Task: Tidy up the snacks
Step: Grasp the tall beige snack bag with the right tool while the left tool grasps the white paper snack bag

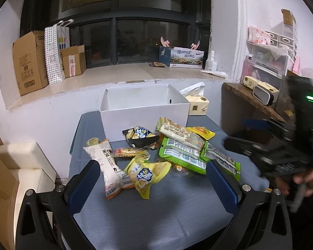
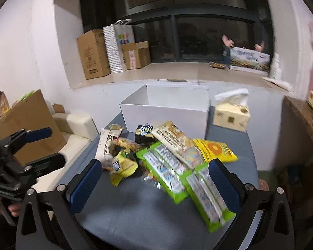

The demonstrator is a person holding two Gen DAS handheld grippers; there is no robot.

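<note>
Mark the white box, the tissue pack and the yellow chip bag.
white box [image 1: 144, 112], left wrist view, on its front wall.
tissue pack [image 2: 231, 117], right wrist view, on its front face.
yellow chip bag [image 1: 146, 173], left wrist view, on the middle of the printed front.

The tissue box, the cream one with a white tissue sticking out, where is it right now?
The cream tissue box stands on the grey-blue table at its far right corner, just right of the open white cardboard box, in both wrist views.
</note>
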